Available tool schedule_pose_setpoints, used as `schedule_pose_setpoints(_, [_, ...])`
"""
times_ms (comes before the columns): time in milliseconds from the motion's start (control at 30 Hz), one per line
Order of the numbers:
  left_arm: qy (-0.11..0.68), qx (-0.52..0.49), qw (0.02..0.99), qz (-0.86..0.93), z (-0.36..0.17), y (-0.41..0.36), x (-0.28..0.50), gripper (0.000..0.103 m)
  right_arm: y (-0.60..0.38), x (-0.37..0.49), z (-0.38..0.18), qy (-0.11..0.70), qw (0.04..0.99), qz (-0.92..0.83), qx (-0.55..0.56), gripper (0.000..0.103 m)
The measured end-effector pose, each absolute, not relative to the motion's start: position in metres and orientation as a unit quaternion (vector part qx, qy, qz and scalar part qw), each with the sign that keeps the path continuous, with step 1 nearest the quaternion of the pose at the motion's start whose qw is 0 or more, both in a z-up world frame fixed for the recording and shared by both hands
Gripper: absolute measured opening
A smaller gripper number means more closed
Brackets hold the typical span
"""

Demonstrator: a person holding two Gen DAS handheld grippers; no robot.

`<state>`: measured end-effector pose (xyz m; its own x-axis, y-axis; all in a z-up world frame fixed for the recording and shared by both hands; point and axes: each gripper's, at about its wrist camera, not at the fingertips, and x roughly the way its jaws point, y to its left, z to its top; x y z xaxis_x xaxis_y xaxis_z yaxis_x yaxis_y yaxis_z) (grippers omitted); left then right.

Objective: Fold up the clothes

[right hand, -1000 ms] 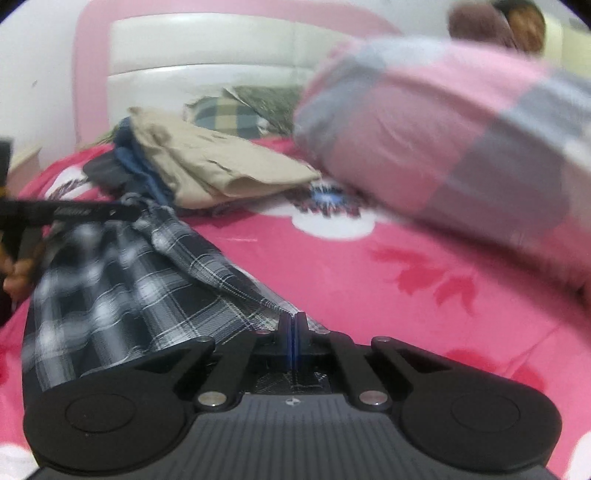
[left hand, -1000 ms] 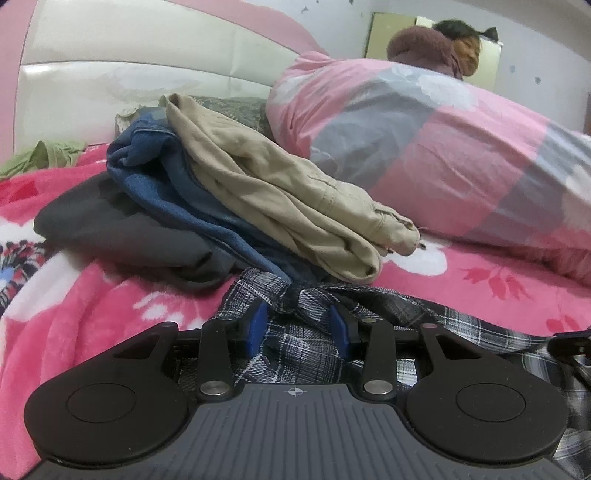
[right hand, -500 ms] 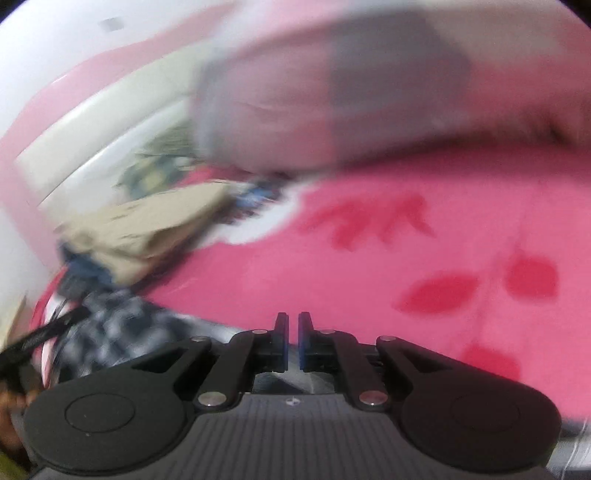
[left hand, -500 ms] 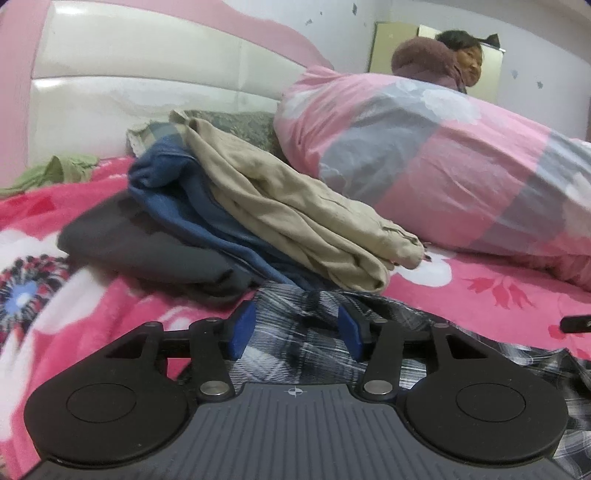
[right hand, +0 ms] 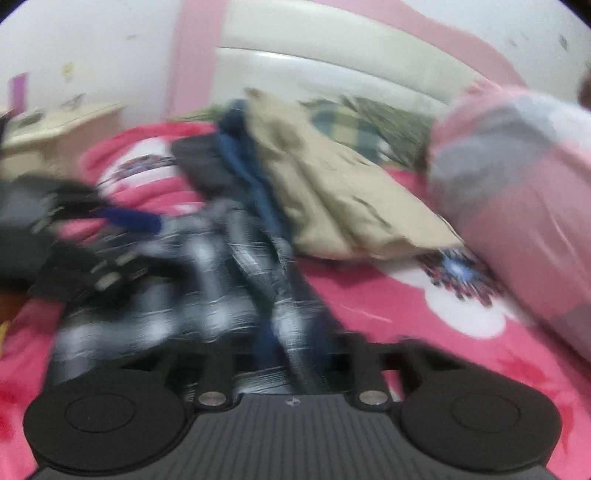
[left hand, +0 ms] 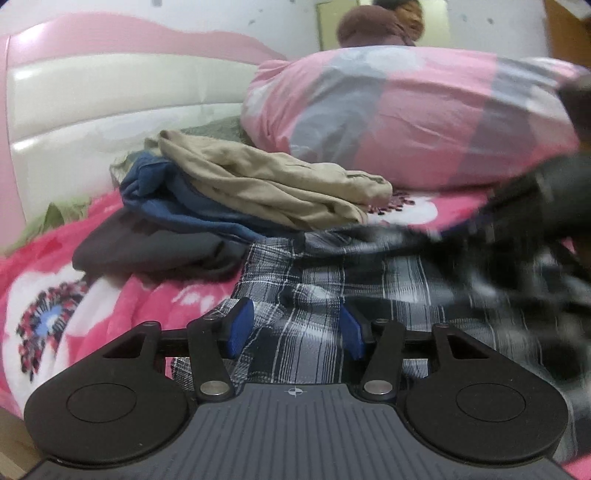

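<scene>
A black-and-white plaid shirt (left hand: 369, 295) lies spread on the pink flowered bedspread (left hand: 122, 295). My left gripper (left hand: 293, 328) hovers low over the shirt's left part. Its blue pads (left hand: 240, 328) stand apart, with cloth lying under the gap and neither pad pressing it. In the right wrist view everything is smeared by motion. The shirt (right hand: 207, 295) shows as a rumpled ridge running up from my right gripper (right hand: 291, 354), whose fingertips are too blurred to read. That gripper also shows as a dark blur (left hand: 535, 206) at the shirt's right side.
A stack of folded clothes lies just behind the shirt: beige (left hand: 266, 184) on blue (left hand: 177, 203) on dark grey (left hand: 147, 247). A rolled pink-and-grey quilt (left hand: 406, 118) fills the back right. The headboard (left hand: 110, 110) is behind, with a person (left hand: 373, 26) beyond the quilt and a bedside table (right hand: 55, 122).
My left gripper's jaws widened and let go of the bunched plaid cloth, which now lies flatter. My right gripper released the shirt's edge, swung away over the bedspread, then swept back onto the shirt.
</scene>
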<state>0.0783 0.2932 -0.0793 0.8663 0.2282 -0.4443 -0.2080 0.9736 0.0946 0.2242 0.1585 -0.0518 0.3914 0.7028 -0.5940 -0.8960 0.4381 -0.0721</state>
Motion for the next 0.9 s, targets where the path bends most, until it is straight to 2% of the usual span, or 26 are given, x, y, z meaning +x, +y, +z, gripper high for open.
schedule_pose_setpoints(100, [0.237, 0.025, 0.967, 0.096, -0.079, 0.297, 0.073, 0.051, 0.140, 0.249, -0.041, 0.282, 0.807, 0.508, -0.105, 0.007])
schedule_pose_setpoints(200, [0.240, 0.022, 0.967, 0.082, -0.079, 0.303, 0.072, 0.051, 0.135, 0.283, -0.049, 0.348, 0.781, 0.518, -0.029, 0.007])
schedule_pose_setpoints(333, [0.241, 0.026, 0.968, 0.070, -0.080, 0.307, 0.071, 0.051, 0.128, 0.328, -0.081, 0.466, 0.728, 0.496, 0.085, 0.007])
schedule_pose_setpoints(433, [0.243, 0.033, 0.967, 0.065, -0.080, 0.309, 0.069, 0.051, 0.120, 0.343, -0.092, 0.506, 0.664, 0.524, 0.167, 0.007])
schedule_pose_setpoints(533, [0.244, 0.034, 0.967, 0.059, -0.080, 0.312, 0.069, 0.051, 0.119, 0.347, -0.094, 0.523, 0.629, 0.549, 0.172, 0.007])
schedule_pose_setpoints(700, [0.245, 0.012, 0.968, 0.055, -0.076, 0.318, 0.066, 0.051, 0.124, 0.372, -0.119, 0.574, 0.619, 0.496, 0.203, 0.007])
schedule_pose_setpoints(733, [0.246, 0.008, 0.968, 0.055, -0.075, 0.319, 0.065, 0.051, 0.120, 0.374, -0.117, 0.570, 0.627, 0.486, 0.216, 0.012])
schedule_pose_setpoints(833, [0.248, 0.003, 0.967, 0.059, -0.068, 0.321, 0.063, 0.051, 0.100, 0.380, -0.108, 0.559, 0.661, 0.441, 0.237, 0.036])
schedule_pose_setpoints(900, [0.239, -0.003, 0.969, 0.064, -0.060, 0.320, 0.062, 0.051, 0.079, 0.375, -0.091, 0.537, 0.692, 0.423, 0.230, 0.037])
